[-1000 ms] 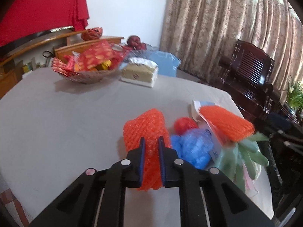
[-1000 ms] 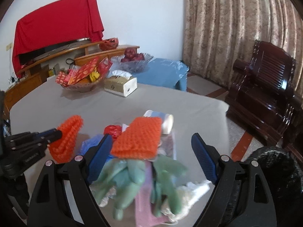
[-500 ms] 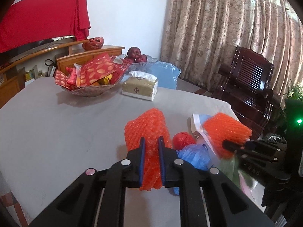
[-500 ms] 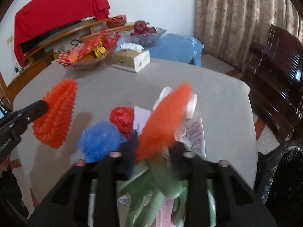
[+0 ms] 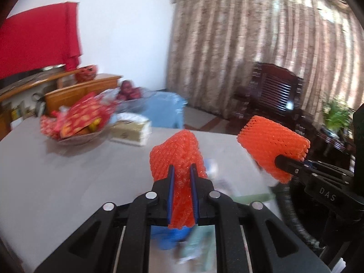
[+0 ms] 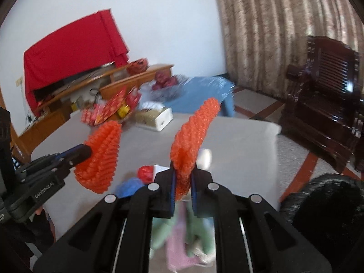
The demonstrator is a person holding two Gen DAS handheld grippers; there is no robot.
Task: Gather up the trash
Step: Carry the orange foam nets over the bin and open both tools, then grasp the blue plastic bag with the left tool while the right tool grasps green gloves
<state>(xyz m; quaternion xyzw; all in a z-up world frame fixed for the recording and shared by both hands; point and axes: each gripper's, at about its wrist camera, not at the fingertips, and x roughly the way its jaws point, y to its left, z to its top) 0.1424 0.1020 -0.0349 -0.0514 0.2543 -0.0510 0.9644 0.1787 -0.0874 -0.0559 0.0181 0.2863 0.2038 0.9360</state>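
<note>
Nearest the left wrist camera, the left gripper (image 5: 182, 182) is closed narrowly on an orange foam fruit net (image 5: 177, 157), which is pinched near its lower end so that the rest stands up free of the table (image 5: 68, 170). Likewise, the right gripper (image 6: 183, 177) is clamped on a second orange foam net (image 6: 193, 134), gripped at one end, with the sleeve rising and curving away. Both nets are held clear of the tabletop, apparently so that they can be carried off to a bin; a black bag (image 6: 329, 195) is seen just beyond the table's right edge and is judged the likely destination. The nets are soft, springy, open-meshed tubes and are visibly squeezed where gripped.

Below the grippers, more trash is left on the table: a crumpled blue plastic wad (image 6: 129, 185), a small red crumpled piece (image 6: 145, 173), and blurred green and pink wrappers (image 6: 182, 234). Farther off, a tissue box (image 5: 130, 130) and a glass bowl of red packets (image 5: 77, 122) are set, with a dark wooden armchair (image 6: 325, 95) and patterned curtains (image 5: 250, 45) beyond.
</note>
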